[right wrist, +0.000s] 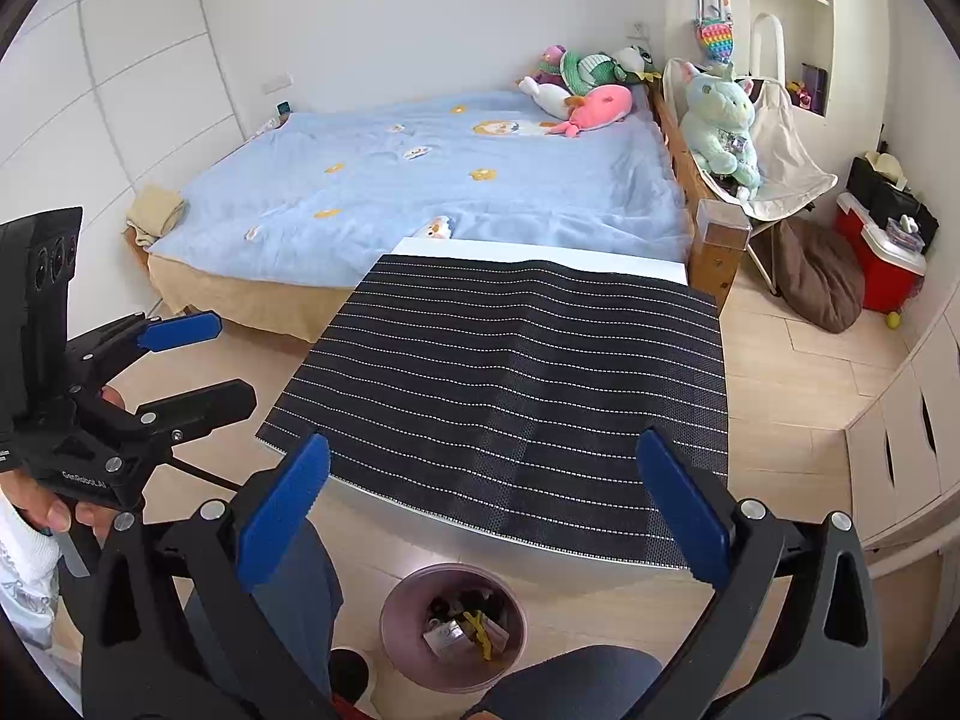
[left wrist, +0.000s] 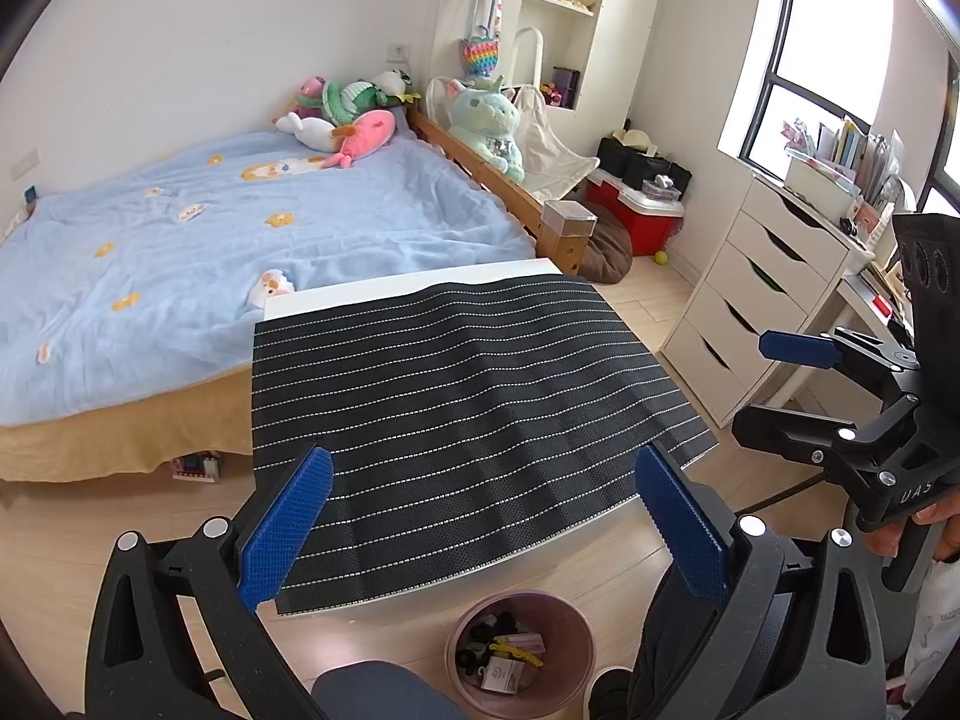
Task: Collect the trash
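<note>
Reading what little print shows: "GenRobot.AI" sits in pale letters on the black body of the left tongs (right wrist: 180, 360) as seen from the right wrist, and the letters "UAS" show on the right tongs (left wrist: 798, 384) in the left wrist view; a white card in the bin carries a round mark too small to read.

The bin (left wrist: 576, 624) is a round, dusty-pink plastic tub standing on the pale wood-plank floor (right wrist: 798, 396), just in front of the table (left wrist: 420, 288) and between the person's knees. Inside it lies the trash (left wrist: 504, 654): dark lumps, a yellow strip, a pinkish wrapper and the white card, with a crinkled silvery packet showing from the right wrist.

A black woven mat (left wrist: 456, 396) with thin white dotted stripes covers the white table; it lies slightly rumpled and hangs past the near edge.

Both tongs are spread wide and grip nothing. Their pads (left wrist: 288, 528) are blue, ridged rubber on black frames. Each is held by a hand (right wrist: 54, 510) in a white sleeve.

Behind the table stands a bed (left wrist: 180, 240) with a soft blue quilt, heaped with plush toys (left wrist: 354, 114). A white chest of drawers (left wrist: 762, 276) stands to the right, near a red cooler (left wrist: 636, 216) with a white lid.
</note>
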The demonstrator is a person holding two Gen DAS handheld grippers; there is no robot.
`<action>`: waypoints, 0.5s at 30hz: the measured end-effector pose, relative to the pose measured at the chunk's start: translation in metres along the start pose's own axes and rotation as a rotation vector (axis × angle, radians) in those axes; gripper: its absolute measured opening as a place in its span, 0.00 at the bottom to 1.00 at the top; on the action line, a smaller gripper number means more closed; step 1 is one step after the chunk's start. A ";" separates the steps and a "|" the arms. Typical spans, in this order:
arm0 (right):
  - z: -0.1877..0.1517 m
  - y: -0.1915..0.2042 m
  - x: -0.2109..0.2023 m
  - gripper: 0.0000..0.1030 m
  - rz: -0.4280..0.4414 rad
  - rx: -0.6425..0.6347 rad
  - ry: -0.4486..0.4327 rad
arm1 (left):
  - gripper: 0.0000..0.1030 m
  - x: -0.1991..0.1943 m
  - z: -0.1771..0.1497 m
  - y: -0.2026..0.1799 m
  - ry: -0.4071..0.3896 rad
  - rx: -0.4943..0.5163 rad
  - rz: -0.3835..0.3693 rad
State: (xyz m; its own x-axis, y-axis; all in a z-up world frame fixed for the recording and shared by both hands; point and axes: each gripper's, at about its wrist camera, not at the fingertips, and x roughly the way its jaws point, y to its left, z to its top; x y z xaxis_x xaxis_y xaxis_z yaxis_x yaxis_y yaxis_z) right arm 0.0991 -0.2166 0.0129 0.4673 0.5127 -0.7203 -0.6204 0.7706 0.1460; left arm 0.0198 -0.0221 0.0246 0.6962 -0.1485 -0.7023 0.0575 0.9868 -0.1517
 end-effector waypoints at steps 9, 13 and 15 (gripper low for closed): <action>-0.002 0.001 0.000 0.97 0.001 0.001 0.001 | 0.94 0.002 -0.002 0.001 0.006 -0.001 0.004; -0.001 0.000 0.000 0.97 0.001 0.001 0.002 | 0.94 0.001 -0.003 0.001 0.007 -0.001 0.002; -0.002 0.001 0.000 0.97 0.002 -0.001 0.002 | 0.94 0.002 -0.002 0.002 0.009 0.000 0.003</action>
State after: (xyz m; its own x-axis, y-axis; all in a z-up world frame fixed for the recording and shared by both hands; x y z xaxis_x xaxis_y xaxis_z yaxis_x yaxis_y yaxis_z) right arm 0.0975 -0.2163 0.0115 0.4648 0.5135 -0.7213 -0.6217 0.7693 0.1471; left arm 0.0200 -0.0204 0.0211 0.6896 -0.1463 -0.7092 0.0558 0.9872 -0.1495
